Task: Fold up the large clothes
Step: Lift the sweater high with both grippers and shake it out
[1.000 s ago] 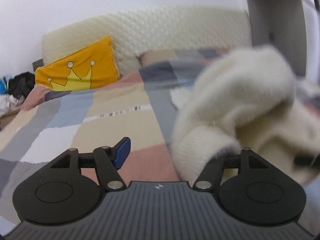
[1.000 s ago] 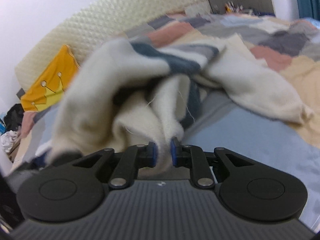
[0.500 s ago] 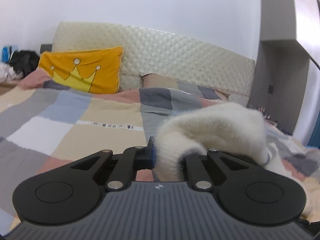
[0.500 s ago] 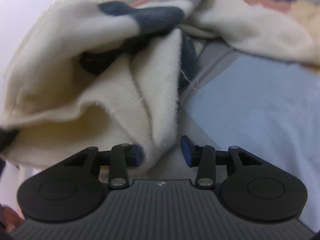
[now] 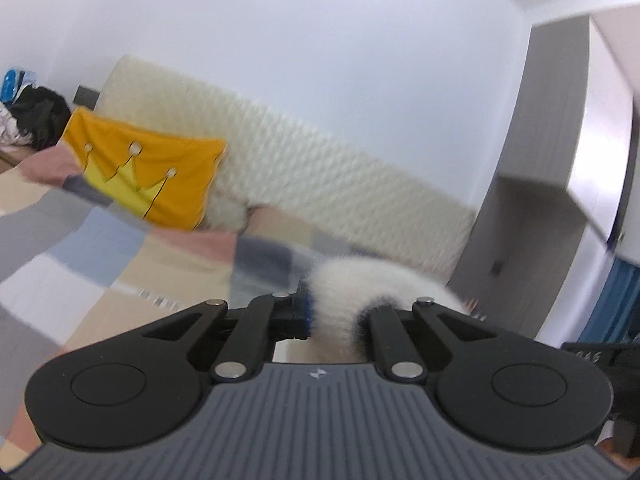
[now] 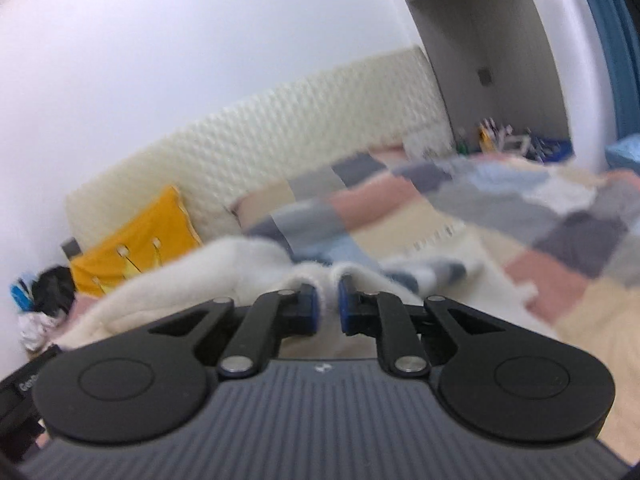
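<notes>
A fluffy cream sweater (image 5: 360,280) with dark blue stripes is lifted above the bed. My left gripper (image 5: 334,312) is shut on a thick bunch of it, which hides the right pad. In the right wrist view the sweater (image 6: 224,268) hangs leftward from my right gripper (image 6: 328,308). That gripper's jaws are closing, and both blue pads pinch a thin fold of the cloth. A striped part trails on the quilt (image 6: 432,272). Both views are blurred.
A patchwork quilt (image 5: 100,248) covers the bed, with a yellow crown cushion (image 5: 148,176) against the cream quilted headboard (image 5: 320,200). A grey wardrobe (image 5: 560,160) stands at the right. Dark clothes (image 6: 52,288) lie beside the bed at the left.
Both grippers have risen with the sweater, so the views now look level at the headboard and wall. The left gripper closed on the sweater. The right one opened, then pinched a fold again.
</notes>
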`<state>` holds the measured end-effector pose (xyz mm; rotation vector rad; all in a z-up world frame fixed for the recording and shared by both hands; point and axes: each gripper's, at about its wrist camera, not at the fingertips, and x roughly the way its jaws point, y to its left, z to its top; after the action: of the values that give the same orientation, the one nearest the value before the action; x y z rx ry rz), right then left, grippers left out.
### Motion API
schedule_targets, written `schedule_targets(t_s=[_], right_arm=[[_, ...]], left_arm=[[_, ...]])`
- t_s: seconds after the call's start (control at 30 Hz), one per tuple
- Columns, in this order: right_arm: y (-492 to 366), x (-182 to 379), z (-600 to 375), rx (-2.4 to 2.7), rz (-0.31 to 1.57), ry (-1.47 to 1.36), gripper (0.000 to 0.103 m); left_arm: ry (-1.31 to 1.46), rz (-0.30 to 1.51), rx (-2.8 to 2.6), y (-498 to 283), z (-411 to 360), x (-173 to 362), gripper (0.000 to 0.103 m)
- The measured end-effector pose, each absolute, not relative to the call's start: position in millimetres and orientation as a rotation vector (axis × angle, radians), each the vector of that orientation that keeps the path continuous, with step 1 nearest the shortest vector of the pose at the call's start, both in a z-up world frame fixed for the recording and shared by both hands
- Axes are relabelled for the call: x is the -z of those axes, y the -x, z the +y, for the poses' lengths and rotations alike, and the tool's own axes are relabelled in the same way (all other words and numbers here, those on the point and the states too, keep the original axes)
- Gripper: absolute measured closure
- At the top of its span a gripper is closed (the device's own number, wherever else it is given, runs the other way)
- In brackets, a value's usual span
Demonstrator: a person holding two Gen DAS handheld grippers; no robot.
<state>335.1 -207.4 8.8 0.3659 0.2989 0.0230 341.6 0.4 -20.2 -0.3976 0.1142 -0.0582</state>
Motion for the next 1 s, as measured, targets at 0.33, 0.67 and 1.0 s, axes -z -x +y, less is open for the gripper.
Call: schedule_targets(t_s=[0.33, 0.67, 1.0], right_arm=[[-286.1, -132.4, -218.1, -0.167, 0.138, -0.252, 0.090], [-193.7, -271.6, -210.7, -0.336, -0.032, -0.159, 0.090], [-109.8, -357.8, -208.2, -0.398, -0.157, -0.134, 0.090]], left_arm=[[0.439, -0.034, 0.066, -271.8, -5.8, -133.0, 0.096], [0.413, -0.200, 0.044, -152.5, 13.8, -279.7, 0.096], [0.332, -0.253, 0.029, -57.9, 17.7, -364.6, 0.096]])
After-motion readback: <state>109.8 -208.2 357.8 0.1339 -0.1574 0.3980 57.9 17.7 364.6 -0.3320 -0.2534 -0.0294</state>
